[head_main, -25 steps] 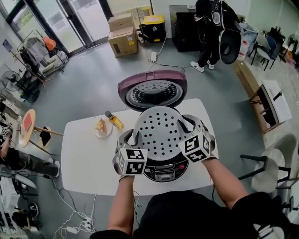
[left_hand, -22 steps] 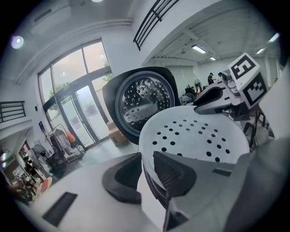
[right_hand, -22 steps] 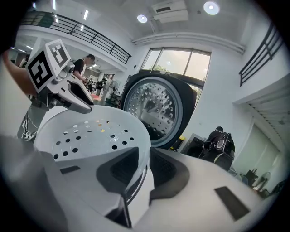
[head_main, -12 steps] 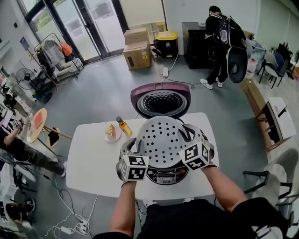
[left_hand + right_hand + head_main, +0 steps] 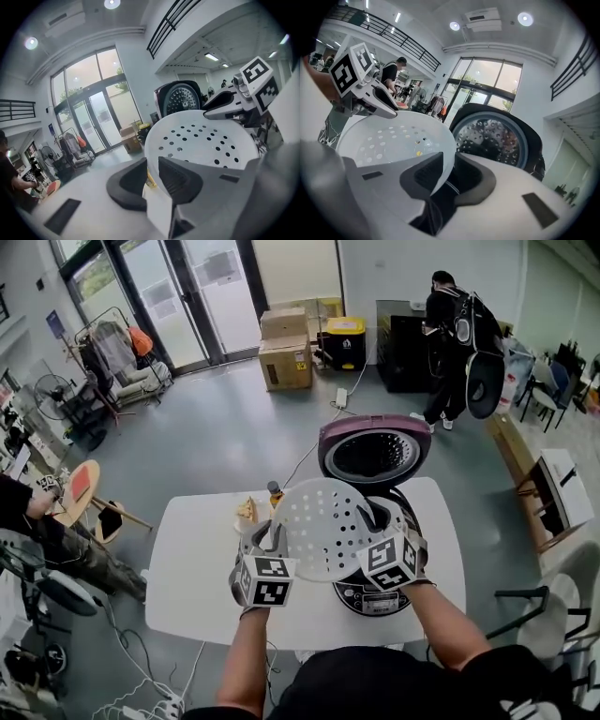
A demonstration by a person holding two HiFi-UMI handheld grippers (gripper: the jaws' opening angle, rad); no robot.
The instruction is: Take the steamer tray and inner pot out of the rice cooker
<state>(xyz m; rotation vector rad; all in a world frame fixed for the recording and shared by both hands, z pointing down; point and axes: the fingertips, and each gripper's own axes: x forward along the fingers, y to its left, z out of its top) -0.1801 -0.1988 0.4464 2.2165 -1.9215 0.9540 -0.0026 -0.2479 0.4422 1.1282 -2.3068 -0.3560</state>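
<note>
Steamer tray (image 5: 323, 526) hangs between our grippers, above the table (image 5: 192, 577) and just left of the open rice cooker (image 5: 380, 594). The left gripper (image 5: 267, 538) clamps its left rim, the right gripper (image 5: 382, 518) its right rim. We judge tray removal underway; next it needs a bare tabletop spot.

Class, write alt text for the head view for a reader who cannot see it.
The left gripper and right gripper each clamp one edge of a round white perforated plastic steamer tray, holding it above a white table by an open dark rice cooker with a raised maroon lid. A small amber bottle and a small plate of food stand beyond the tray.
</note>
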